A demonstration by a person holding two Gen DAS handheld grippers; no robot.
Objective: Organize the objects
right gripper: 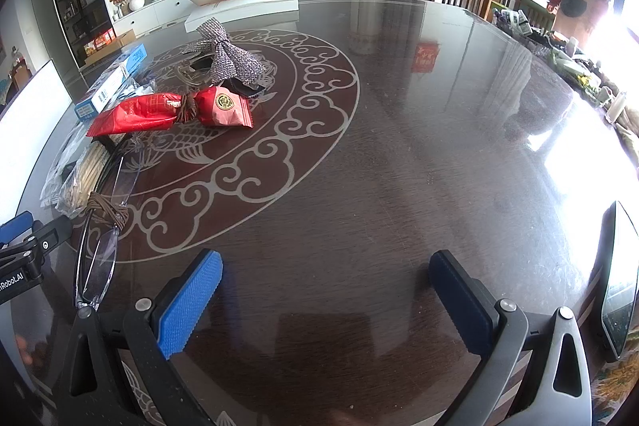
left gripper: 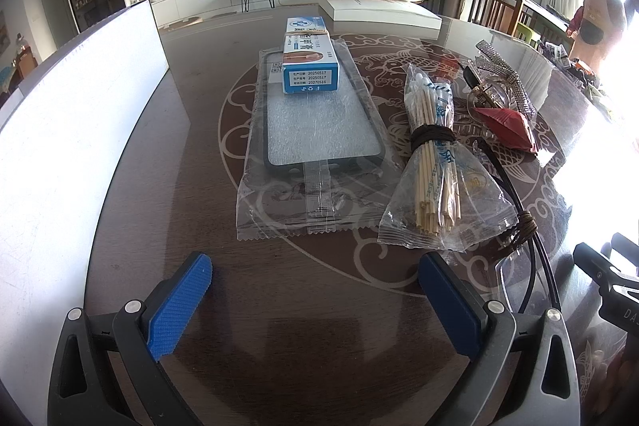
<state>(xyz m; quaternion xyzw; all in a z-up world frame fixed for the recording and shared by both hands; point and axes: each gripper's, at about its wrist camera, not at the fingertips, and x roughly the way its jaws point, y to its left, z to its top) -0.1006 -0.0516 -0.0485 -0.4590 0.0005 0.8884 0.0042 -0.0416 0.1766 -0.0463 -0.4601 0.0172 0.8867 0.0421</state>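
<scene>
Both tools gape wide and empty: left tool [left gripper: 315, 290] low, phone case [left gripper: 319, 122] at twelve o'clock; right tool [right gripper: 325, 290] above bare surface [right gripper: 399, 146], eyeglasses [right gripper: 100, 258] at nine.

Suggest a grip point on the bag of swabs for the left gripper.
Probably at the brown cord tied round the middle of the bag of swabs: that is its narrowest, firmest part, while the plastic ends are loose and flared. The bag lies flat, pointing away from the left gripper, so come from above with the open fingers straddling it left and right. The phone case lies close on the left.
</scene>
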